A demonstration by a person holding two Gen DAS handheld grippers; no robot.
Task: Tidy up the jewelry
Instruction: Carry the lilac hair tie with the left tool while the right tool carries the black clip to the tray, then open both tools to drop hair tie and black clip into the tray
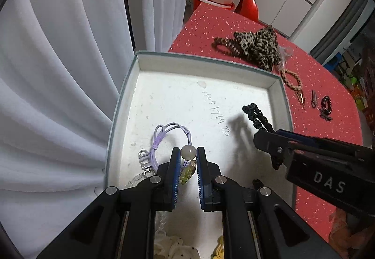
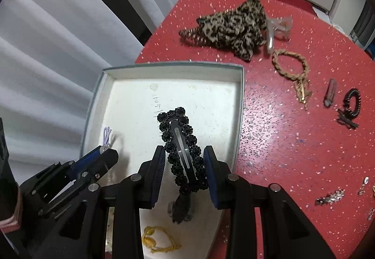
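Observation:
A white shallow box [image 1: 206,64] sits on the red table. My left gripper [image 1: 189,153] hangs over the box with its jaws narrowly apart around the bead of a lilac cord bracelet [image 1: 174,130]; I cannot tell whether the pads press it. The bracelet's cord also shows in the right wrist view [image 2: 106,134]. My right gripper [image 2: 184,158] is open, with a black beaded hair clip [image 2: 181,146] between its jaws, touching the right pad. In the left wrist view the clip [image 1: 256,116] sticks out past the right gripper [image 1: 264,139].
On the red table [image 2: 281,130] lie a leopard scrunchie [image 2: 234,24], a braided tan bracelet [image 2: 290,66], a black coil tie [image 2: 351,104], a small clip [image 2: 330,92] and silver pieces [image 2: 330,198]. A yellow tie [image 2: 159,240] lies in the box. White curtain stands left.

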